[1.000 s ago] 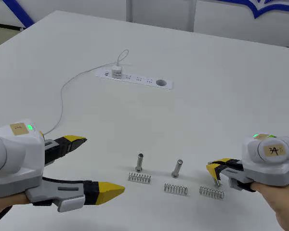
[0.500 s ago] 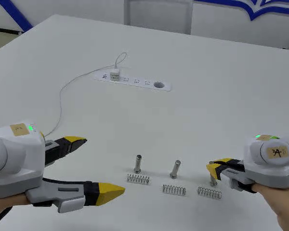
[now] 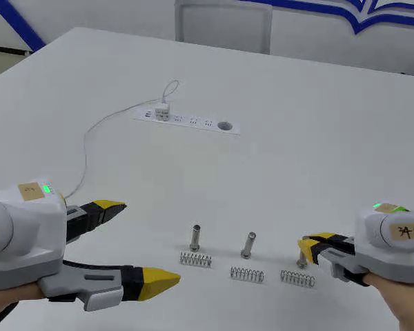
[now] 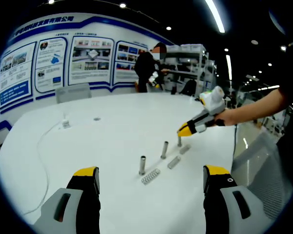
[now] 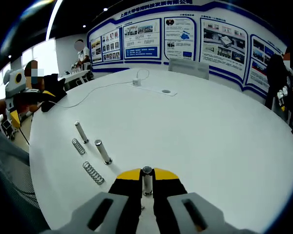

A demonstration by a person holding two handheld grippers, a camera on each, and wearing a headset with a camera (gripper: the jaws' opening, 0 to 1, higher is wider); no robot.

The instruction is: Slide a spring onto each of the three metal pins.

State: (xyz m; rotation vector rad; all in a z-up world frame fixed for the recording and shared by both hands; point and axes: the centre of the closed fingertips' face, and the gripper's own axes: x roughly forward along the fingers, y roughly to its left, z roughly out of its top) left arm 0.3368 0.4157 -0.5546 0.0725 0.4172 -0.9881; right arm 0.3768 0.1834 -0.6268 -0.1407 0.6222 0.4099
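Three metal pins stand in a row on the white table: the left pin (image 3: 196, 236), the middle pin (image 3: 249, 243) and the right pin (image 3: 302, 260). A spring lies in front of each: the left spring (image 3: 195, 259), the middle spring (image 3: 247, 274) and the right spring (image 3: 297, 278). My right gripper (image 3: 309, 243) is shut on the right pin (image 5: 147, 179), which stands upright between its yellow tips. My left gripper (image 3: 134, 243) hovers wide open to the left of the row, holding nothing. In the left gripper view the pins (image 4: 142, 165) and springs (image 4: 151, 176) lie ahead of the left gripper (image 4: 151, 174).
A white power strip (image 3: 185, 121) with a plugged charger and a cable (image 3: 86, 148) lies further back on the table. A chair (image 3: 223, 26) stands at the far edge. People stand beyond the table in the gripper views.
The head camera has tilted, so the whole scene sits a little lower and to the left. Both grippers keep their places relative to the pins.
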